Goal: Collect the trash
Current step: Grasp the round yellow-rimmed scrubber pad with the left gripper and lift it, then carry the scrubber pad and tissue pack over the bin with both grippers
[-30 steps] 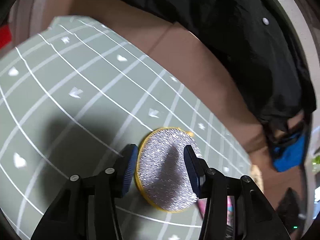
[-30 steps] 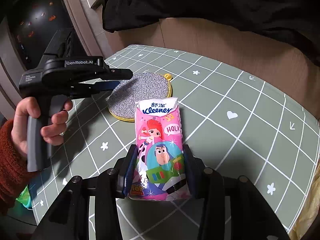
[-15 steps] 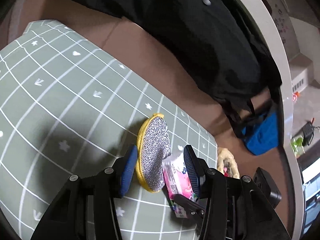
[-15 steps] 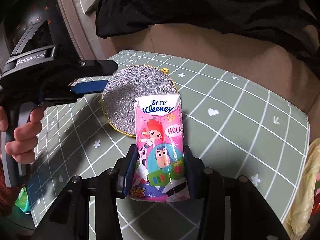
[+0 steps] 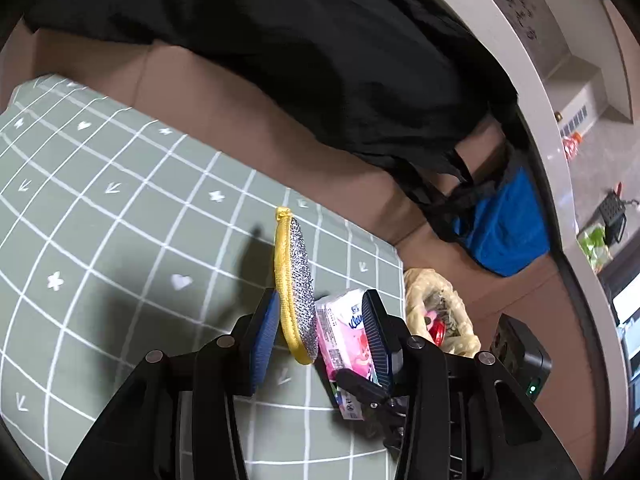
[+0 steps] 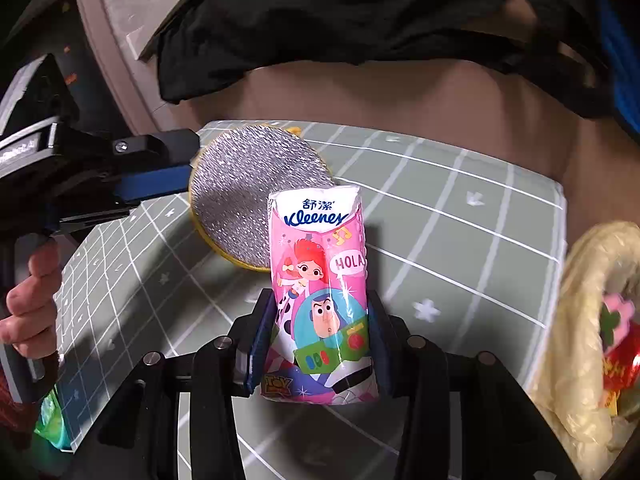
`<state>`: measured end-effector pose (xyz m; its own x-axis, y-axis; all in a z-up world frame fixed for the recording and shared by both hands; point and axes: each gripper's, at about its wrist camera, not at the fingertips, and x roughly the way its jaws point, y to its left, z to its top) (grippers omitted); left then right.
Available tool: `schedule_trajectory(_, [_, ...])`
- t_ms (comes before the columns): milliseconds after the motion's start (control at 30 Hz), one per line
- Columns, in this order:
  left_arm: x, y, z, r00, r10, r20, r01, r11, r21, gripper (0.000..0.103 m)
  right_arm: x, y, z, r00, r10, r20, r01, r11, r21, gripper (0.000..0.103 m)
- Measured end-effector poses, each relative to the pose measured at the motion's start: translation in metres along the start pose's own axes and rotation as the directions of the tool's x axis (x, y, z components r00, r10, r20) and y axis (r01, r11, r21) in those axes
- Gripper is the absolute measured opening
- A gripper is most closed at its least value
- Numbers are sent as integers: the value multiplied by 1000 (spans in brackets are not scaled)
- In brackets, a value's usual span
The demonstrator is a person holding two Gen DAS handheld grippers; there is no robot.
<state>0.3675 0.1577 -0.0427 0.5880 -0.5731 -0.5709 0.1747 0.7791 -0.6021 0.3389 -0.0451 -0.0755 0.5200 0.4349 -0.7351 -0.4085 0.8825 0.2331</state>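
Right gripper (image 6: 316, 340) pinches the tissue pack (image 6: 320, 288); left gripper (image 5: 320, 332), closing, straddles the scouring pad (image 5: 296, 280) beside the trash bag (image 5: 440, 312).

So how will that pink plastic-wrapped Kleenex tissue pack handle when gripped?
Likely light and fairly stiff: the pink plastic-wrapped Kleenex tissue pack stands up unsupported above the right gripper. Its glossy film may slip. Creased top suggests squashable, not fragile.

Right tongs (image 6: 316, 334) clamp a pink tissue pack (image 6: 320, 292) above the green gridded mat (image 6: 460, 240)
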Motion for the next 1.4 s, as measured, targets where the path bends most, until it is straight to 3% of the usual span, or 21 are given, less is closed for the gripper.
schedule_trajectory(200, [30, -29, 2, 998, 62, -4, -62, 996, 59, 42, -11, -25, -9, 1000, -13, 14, 13, 999, 38, 41])
schedule_trajectory(267, [44, -37, 3, 995, 98, -6, -97, 992, 85, 36, -13, -30, -12, 1000, -2, 16, 1, 998, 55, 41])
schedule_trajectory(333, [59, -45, 3, 989, 147, -8, -145, 984, 106, 18, -16, -35, -14, 1000, 3, 21, -4, 998, 68, 41])
schedule_trajectory(367, [65, -47, 3, 985, 171, -7, -170, 979, 115, 15, -17, -36, -15, 1000, 3, 23, -5, 998, 69, 41])
schedule_trajectory(500, [72, -61, 1, 973, 228, 45, -233, 958, 167, 14, -25, -43, -19, 1000, 0, 30, -2, 997, 73, 41])
schedule_trajectory(600, [57, -76, -2, 951, 283, 124, -304, 928, 213, 14, -31, -47, -18, 999, -2, 44, -1, 997, 74, 41])
schedule_trajectory(800, [17, -88, -7, 907, 337, 252, -391, 897, 207, 14, -48, -46, -4, 996, 4, 92, -10, 998, 69, 41])
schedule_trajectory(900, [-9, -99, -11, 869, 356, 344, -439, 875, 205, 14, -65, -39, 7, 991, -1, 130, -4, 999, 37, 41])
schedule_trajectory(1133, [-52, -124, -20, 801, 374, 468, -508, 838, 200, 14, -118, -23, 33, 968, -19, 249, 35, 998, -60, 41])
schedule_trajectory(1400, [-79, -161, -38, 758, 336, 559, -526, 822, 218, 14, -167, -17, 40, 935, -42, 352, 87, 990, -113, 41])
